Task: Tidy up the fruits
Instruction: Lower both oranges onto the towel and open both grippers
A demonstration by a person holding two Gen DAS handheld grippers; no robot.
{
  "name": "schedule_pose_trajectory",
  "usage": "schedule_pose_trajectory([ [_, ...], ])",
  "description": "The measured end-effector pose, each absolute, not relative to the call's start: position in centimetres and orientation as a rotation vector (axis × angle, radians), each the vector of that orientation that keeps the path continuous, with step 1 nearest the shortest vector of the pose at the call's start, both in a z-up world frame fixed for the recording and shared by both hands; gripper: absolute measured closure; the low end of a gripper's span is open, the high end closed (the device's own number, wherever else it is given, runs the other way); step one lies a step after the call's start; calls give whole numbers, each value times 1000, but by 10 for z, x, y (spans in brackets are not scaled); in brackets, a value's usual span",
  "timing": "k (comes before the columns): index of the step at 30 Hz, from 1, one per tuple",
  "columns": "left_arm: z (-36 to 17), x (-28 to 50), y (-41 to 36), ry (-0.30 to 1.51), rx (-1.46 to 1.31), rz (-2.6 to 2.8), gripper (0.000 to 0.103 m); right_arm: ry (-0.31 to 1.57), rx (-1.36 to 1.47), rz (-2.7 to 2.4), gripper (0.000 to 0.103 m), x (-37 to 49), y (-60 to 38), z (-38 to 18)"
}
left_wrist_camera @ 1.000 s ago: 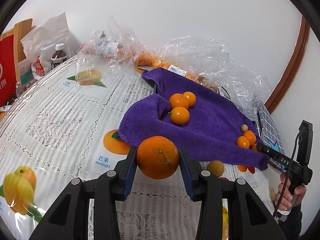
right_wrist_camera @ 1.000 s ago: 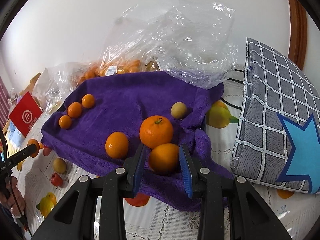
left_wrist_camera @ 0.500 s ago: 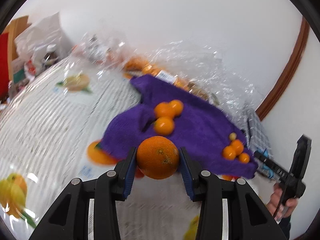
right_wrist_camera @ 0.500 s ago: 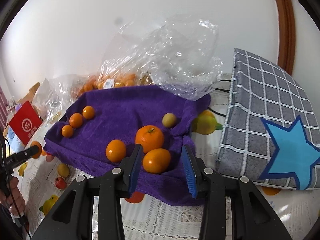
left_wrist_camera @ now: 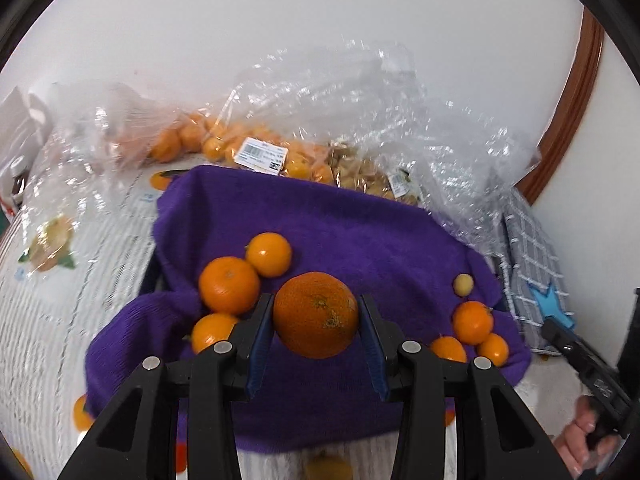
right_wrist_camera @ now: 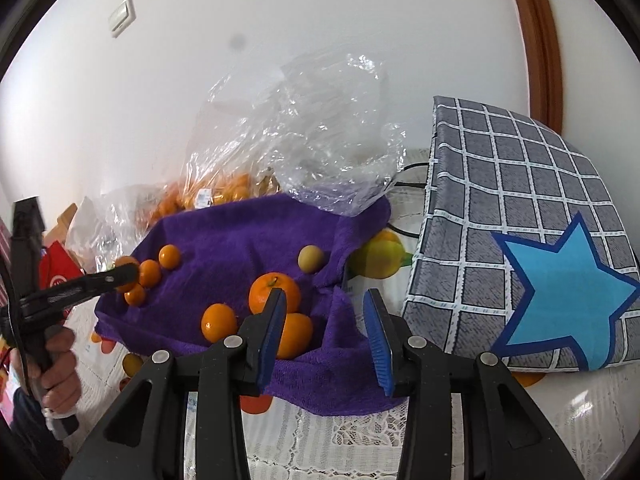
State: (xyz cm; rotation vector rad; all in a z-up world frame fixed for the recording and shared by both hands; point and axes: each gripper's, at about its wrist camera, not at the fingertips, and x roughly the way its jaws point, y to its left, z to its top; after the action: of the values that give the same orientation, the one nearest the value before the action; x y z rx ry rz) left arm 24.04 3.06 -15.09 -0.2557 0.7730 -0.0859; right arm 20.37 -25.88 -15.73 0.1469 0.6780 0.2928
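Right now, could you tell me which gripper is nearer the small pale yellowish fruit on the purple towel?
Right. The right gripper hangs just in front of the pale fruit; the left gripper is across the purple towel.

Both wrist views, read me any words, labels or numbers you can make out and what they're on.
None can be read.
White barcode label on the clear fruit bag: print blurred.
Small label on the neighbouring bag: too small.
Red package: only a round white logo, no legible text.

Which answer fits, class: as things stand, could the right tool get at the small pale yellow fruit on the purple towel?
Probably yes. The right tool is open and empty, and the pale yellow fruit lies alone on the purple towel, uncovered. The large stemmed orange sits between them, so it should approach from the right.
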Motion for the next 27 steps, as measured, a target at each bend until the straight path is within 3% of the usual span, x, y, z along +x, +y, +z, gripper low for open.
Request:
schedule_pose_trajectory([
  [15, -182, 278, 17, 896, -193, -33, 63, 706, 69, 305, 63, 205, -240, -165],
  [22, -163, 263, 23, 857, -213, -79, 55, 702, 31, 314, 63, 203, -231, -167],
  [27, -142, 237, 37, 814, -201, -68, 55, 681, 0, 330, 63, 196, -222, -165],
])
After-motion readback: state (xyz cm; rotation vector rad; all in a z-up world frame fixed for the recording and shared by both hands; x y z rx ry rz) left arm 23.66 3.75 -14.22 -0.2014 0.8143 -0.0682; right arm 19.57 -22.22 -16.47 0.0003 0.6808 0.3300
